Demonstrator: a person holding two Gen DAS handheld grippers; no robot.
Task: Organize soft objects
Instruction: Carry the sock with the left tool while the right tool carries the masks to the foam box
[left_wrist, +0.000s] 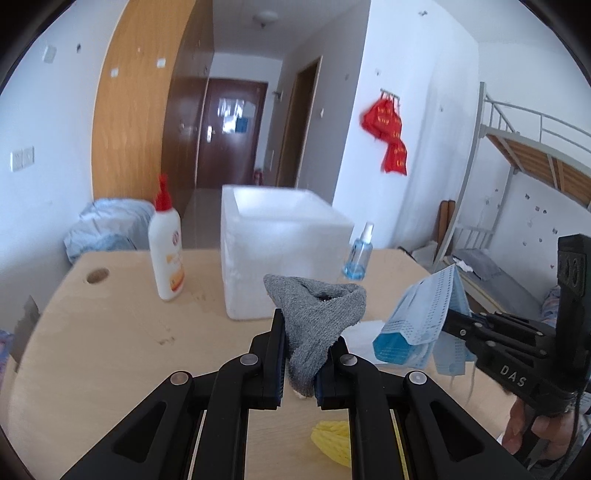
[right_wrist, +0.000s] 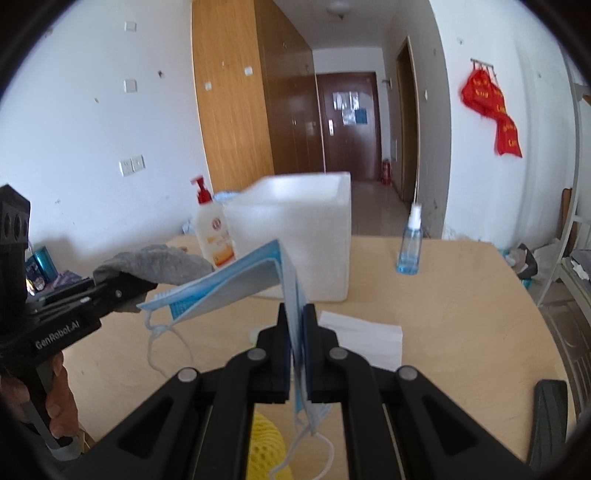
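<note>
Left gripper clamped on crumpled grey knitted cloth. Right gripper clamped on folded blue paper face masks. Both raised above pale wooden table, near white foam box.

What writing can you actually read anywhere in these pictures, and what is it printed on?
"DAS": on the black body of the right gripper, seen from the left wrist.
"GenRobot.AI": on the body of the left gripper, seen from the right wrist.
Lotion bottle label: blurred, unreadable.
Red hangings: gold characters, too blurred.
Papers on the far door: too small.
</note>
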